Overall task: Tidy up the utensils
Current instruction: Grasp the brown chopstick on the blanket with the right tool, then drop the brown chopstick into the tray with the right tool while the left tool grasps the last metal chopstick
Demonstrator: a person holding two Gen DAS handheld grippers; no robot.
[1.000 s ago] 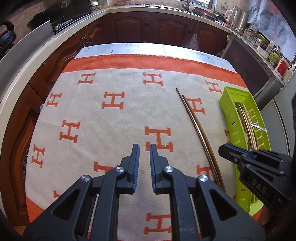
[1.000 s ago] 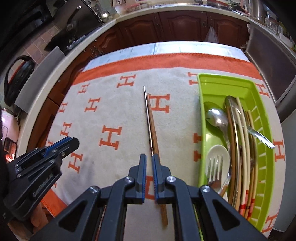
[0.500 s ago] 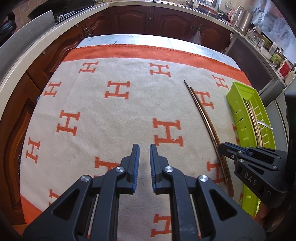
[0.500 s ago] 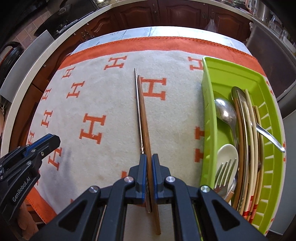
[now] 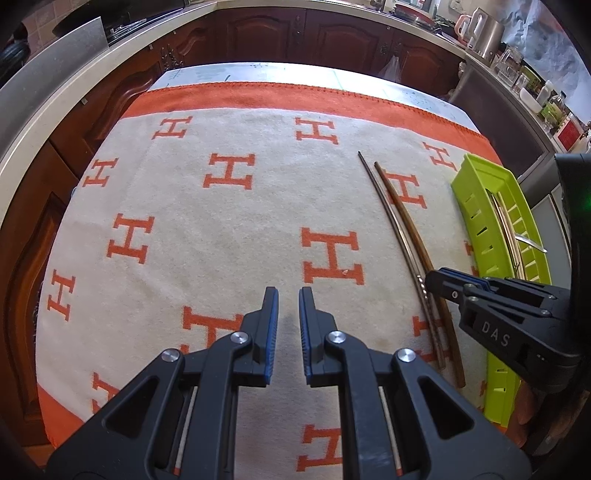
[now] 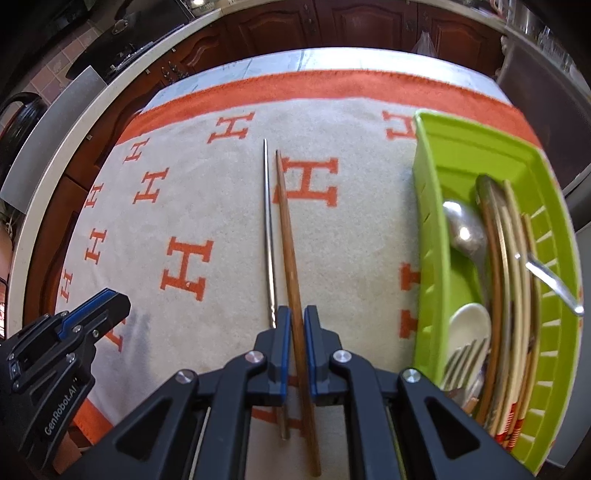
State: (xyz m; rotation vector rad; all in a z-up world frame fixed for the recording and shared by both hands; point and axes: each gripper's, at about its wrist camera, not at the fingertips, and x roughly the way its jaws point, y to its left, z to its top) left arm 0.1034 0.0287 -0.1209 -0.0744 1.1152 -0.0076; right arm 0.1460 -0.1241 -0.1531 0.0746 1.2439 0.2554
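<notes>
A brown wooden chopstick (image 6: 287, 236) and a thin metal chopstick (image 6: 268, 229) lie side by side on the H-patterned cloth (image 6: 221, 206); both show in the left wrist view, wooden chopstick (image 5: 410, 225) and metal chopstick (image 5: 388, 218). My right gripper (image 6: 294, 332) is low over them, slightly open, its jaws on either side of the wooden chopstick with small gaps. It shows in the left wrist view (image 5: 443, 275). My left gripper (image 5: 288, 302) is slightly open and empty above the cloth. The green utensil tray (image 6: 428, 206) holds spoons, a fork and chopsticks.
The tray (image 5: 476, 206) stands at the cloth's right edge. Kitchen counters and dark wooden cabinets (image 5: 280, 33) surround the table. A kettle (image 5: 484, 33) and jars stand on the far right counter. The left gripper shows at the lower left of the right wrist view (image 6: 99, 306).
My right gripper has moved forward and down along the chopsticks, so the wooden one now lies between its jaws. The left gripper has shifted slightly forward, still empty.
</notes>
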